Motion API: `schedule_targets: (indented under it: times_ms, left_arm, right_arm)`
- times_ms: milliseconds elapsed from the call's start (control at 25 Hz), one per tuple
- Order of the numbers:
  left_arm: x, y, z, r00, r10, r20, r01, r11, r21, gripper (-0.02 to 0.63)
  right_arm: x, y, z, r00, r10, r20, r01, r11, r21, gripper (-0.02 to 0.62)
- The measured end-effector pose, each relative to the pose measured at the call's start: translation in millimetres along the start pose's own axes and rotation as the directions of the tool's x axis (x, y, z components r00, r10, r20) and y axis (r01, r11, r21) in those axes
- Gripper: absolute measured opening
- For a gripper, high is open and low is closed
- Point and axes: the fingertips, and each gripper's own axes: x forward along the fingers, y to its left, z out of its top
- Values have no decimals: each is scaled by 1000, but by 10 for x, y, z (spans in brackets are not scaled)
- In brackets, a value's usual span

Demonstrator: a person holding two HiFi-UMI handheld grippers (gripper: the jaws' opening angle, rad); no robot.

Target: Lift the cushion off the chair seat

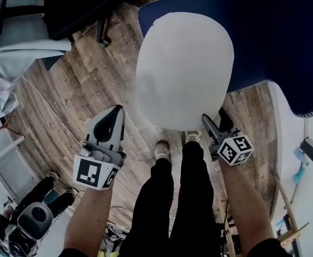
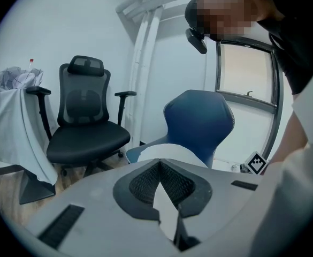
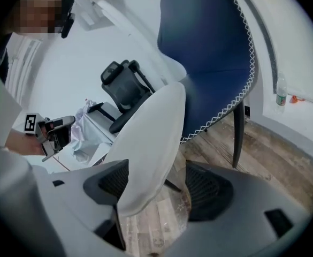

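We judge the lift not yet begun: the white cushion point(image 1: 185, 71) lies on the blue chair point(image 1: 284, 36) at upper centre. Our right tool point(image 1: 215, 121) gapes wide around its near edge, unclamped. Our left tool point(image 1: 116, 110), jaws together and empty, waits lower left, apart from it.

The right hand-held gripper point(image 3: 159, 189) has its jaws wide apart. A white cushion point(image 3: 151, 133) stands on its edge between them. It leans on the jaw at the left and does not touch the other one. Behind it is a blue chair point(image 3: 210, 52) with white stitches on its rim. A black chair point(image 3: 125, 87) is farther back. The floor point(image 3: 274, 159) is wood. The left hand-held gripper point(image 3: 65, 125) shows at the far left, apart from the cushion.
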Motion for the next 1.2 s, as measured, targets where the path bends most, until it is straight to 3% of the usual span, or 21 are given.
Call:
schedule_targets:
  times_ms: [120, 280, 440, 760, 1200]
  left_arm:
    - [-35, 86, -2, 1000, 13, 1, -13, 1000, -3, 5]
    - [-70, 113, -40, 1000, 16, -7, -17, 1000, -13, 5]
    - [-96, 92, -33, 1000, 17, -5, -17, 1000, -16, 5]
    - [-164, 140, 37, 1000, 18, 3, -18, 1000, -9, 5]
    - [-314, 212, 257, 999, 31, 24, -31, 999, 9, 5]
  right_arm:
    - [76, 1, -9, 1000, 18, -4, -17, 999, 38, 316]
    - [138, 44, 54, 1000, 23, -8, -23, 1000, 11, 313]
    - [104, 34, 111, 1000, 12, -3, -12, 1000, 10, 225]
    - [20, 88, 189, 1000, 11, -1, -11, 1000, -15, 123]
    - [-68, 272, 442, 999, 18, 38, -17, 1000, -10, 57]
